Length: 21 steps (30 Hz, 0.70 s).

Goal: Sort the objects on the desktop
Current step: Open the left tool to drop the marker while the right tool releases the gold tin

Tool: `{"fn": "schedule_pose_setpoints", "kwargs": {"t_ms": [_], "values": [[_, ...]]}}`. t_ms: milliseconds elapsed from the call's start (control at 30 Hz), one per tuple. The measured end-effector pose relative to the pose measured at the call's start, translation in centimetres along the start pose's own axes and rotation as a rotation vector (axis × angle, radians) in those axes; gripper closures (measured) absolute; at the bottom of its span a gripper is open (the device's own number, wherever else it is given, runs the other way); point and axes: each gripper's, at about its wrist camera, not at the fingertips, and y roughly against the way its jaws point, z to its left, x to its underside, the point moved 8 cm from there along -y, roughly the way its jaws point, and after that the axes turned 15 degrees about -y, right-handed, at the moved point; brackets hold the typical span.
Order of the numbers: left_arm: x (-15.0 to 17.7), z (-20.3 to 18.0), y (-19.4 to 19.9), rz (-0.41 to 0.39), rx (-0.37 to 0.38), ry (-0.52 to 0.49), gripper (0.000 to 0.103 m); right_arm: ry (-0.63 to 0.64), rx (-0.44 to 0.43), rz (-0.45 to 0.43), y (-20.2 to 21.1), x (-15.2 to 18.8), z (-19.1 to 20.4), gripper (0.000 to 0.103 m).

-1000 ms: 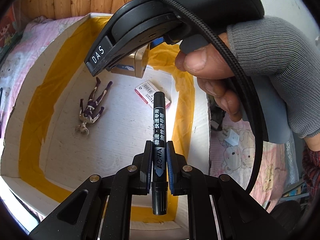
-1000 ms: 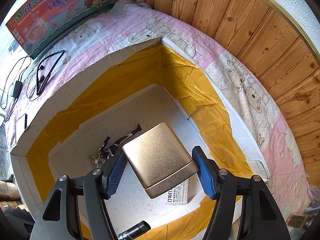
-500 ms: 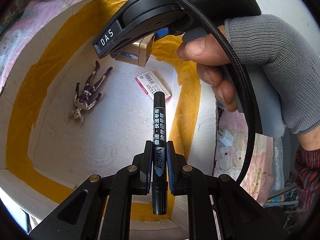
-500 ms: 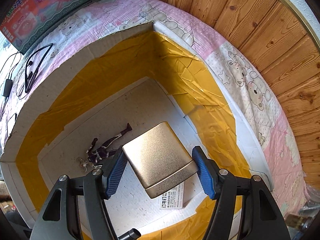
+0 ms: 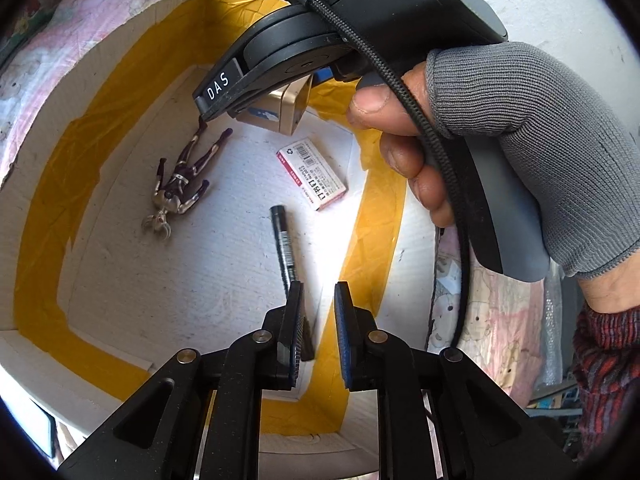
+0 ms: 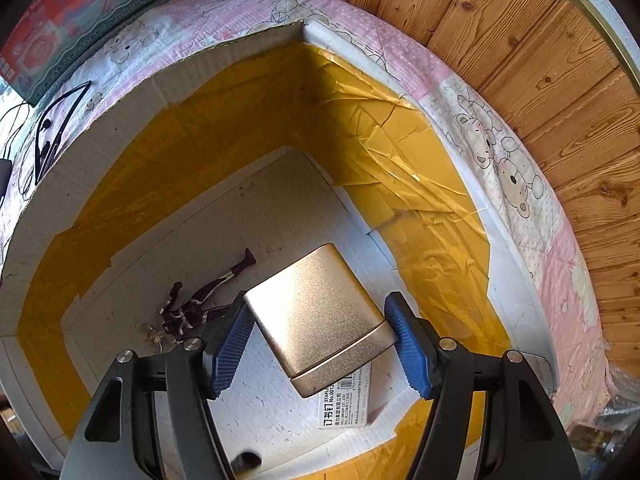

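My left gripper is open and empty above a white box with yellow tape. A black marker lies on the box floor just beyond its fingertips, partly hidden by the left finger. My right gripper is shut on a gold metal tin and holds it above the box floor; the tin also shows in the left wrist view. A purple toy figure and a staples box lie on the floor; they also show in the right wrist view, the figure and the staples box.
The box walls rise all around the floor. The box stands on a pink bear-print cloth by a wooden wall. A black cable and a colourful toy carton lie beyond the box's left side.
My left gripper has opened and let go of the black marker, which now lies on the box floor. My right gripper still holds the gold tin, moved closer over the box.
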Motion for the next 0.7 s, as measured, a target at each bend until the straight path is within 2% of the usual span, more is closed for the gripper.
{"fn": "schedule_pose_setpoints", "kwargs": {"t_ms": [300,367,400,533,700], "values": [[0.5,0.2,1.5,-0.016,-0.023,0.011,0.082,-0.057,-0.019,-0.016,0.9,0.1,-0.6,0.035],[-0.8,-0.4,0.4,-0.02,-0.029,0.015,0.082,-0.075,-0.036,-0.029,1.4,-0.1,-0.6,0.033],[-0.7,-0.6,0.7,-0.023,-0.032,0.016,0.082,-0.083,-0.04,-0.035,1.7,-0.1,-0.6,0.031],[-0.5,-0.6,1.3,-0.03,-0.042,0.027,0.082,-0.096,-0.044,-0.047,2.4,-0.1,-0.5,0.03],[-0.6,1.3,3.1,-0.072,-0.103,0.128,0.082,-0.098,-0.038,-0.049,3.0,0.6,-0.7,0.03]]}}
